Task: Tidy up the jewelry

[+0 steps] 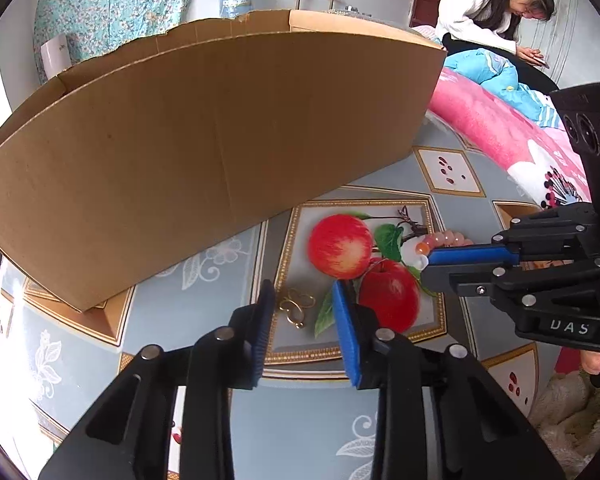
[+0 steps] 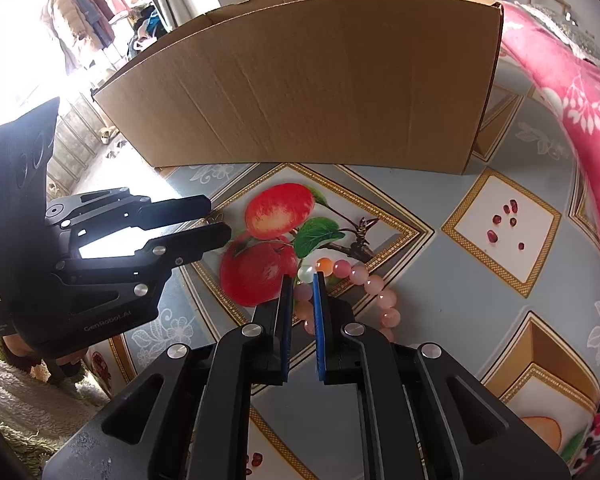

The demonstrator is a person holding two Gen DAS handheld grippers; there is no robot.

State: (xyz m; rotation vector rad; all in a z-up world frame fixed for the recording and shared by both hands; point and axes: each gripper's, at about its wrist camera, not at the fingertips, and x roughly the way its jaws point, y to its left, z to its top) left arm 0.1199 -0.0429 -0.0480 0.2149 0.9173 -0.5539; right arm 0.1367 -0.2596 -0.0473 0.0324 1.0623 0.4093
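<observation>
A small gold-wire piece of jewelry (image 1: 295, 306) lies on the patterned tablecloth between the fingertips of my open left gripper (image 1: 302, 294), just ahead of them. A pink bead bracelet (image 2: 366, 282) lies on the cloth to the right. My right gripper (image 2: 302, 280) has its blue pads narrowed around one side of the bracelet; several beads sit between the pads. In the left wrist view the right gripper (image 1: 428, 258) comes in from the right at the bracelet (image 1: 446, 239). In the right wrist view the left gripper (image 2: 218, 220) shows at the left.
A large open cardboard box (image 1: 204, 136) stands on the table right behind both grippers, also in the right wrist view (image 2: 308, 92). A pink blanket (image 1: 512, 136) lies at the right. A person (image 1: 496, 4) sits at the far right back.
</observation>
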